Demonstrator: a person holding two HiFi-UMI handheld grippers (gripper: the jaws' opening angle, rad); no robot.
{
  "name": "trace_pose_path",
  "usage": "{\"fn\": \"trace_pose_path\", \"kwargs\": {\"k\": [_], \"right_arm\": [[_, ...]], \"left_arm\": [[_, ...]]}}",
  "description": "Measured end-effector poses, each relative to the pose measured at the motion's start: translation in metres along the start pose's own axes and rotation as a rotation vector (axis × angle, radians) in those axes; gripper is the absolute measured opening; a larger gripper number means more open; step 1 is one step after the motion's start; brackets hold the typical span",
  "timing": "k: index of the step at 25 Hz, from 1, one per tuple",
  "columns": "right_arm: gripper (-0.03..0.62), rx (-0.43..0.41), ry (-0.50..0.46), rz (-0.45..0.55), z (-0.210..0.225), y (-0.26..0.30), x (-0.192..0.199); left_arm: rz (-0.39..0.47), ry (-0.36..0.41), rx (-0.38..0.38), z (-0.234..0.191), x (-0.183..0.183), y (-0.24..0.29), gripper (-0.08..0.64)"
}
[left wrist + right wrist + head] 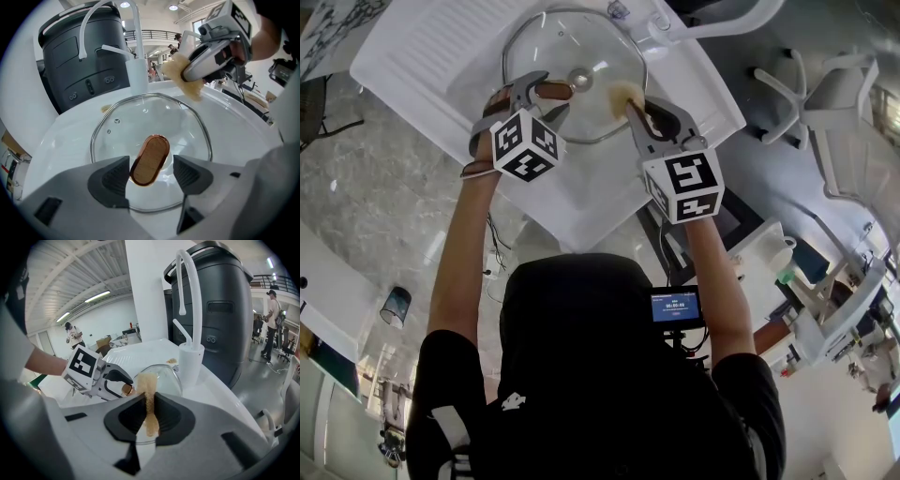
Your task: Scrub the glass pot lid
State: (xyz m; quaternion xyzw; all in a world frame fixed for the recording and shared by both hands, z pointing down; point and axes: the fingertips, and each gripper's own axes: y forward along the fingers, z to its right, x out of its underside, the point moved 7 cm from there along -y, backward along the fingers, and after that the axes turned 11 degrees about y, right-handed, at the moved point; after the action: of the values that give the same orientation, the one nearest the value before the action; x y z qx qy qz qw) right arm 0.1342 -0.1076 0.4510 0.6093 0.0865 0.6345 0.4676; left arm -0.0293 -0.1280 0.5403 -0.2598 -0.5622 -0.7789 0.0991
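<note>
The glass pot lid [553, 47] [140, 122] [166, 376] with a steel rim lies in the white sink [581, 192]. Its brown wooden handle [555, 91] [150, 159] sits between the jaws of my left gripper [539, 98] [151, 171] [115, 380]. The left pad touches it, a thin gap shows at the right pad, and the jaws stand open around it. My right gripper [637, 108] [150, 413] [201, 70] is shut on a tan sponge [623, 94] [147, 390] [180, 75], held at the lid's right rim. Whether the sponge touches the glass I cannot tell.
A white faucet [675, 28] [136, 56] [190, 310] rises behind the lid, with a large black appliance [79, 56] [220, 310] beyond it. A ribbed drainboard [431, 47] lies left of the basin. White chairs [825, 94] stand to the right. People stand far off.
</note>
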Motion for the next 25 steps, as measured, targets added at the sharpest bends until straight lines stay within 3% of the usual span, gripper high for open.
{"fn": "trace_pose_path", "kwargs": {"k": [5, 15, 25], "right_arm": [[0.026, 0.002, -0.001, -0.005, 0.0003, 0.0004, 0.0006], [0.026, 0.001, -0.001, -0.009, 0.0000, 0.0035, 0.0001], [0.026, 0.014, -0.030, -0.019, 0.0028, 0.0070, -0.0023]], "left_arm": [[-0.012, -0.004, -0.027, -0.0035, 0.0025, -0.0016, 0.215], [-0.018, -0.021, -0.034, -0.0026, 0.0048, -0.0015, 0.193], [-0.040, -0.122, -0.015, -0.0032, 0.0046, -0.0015, 0.183]]}}
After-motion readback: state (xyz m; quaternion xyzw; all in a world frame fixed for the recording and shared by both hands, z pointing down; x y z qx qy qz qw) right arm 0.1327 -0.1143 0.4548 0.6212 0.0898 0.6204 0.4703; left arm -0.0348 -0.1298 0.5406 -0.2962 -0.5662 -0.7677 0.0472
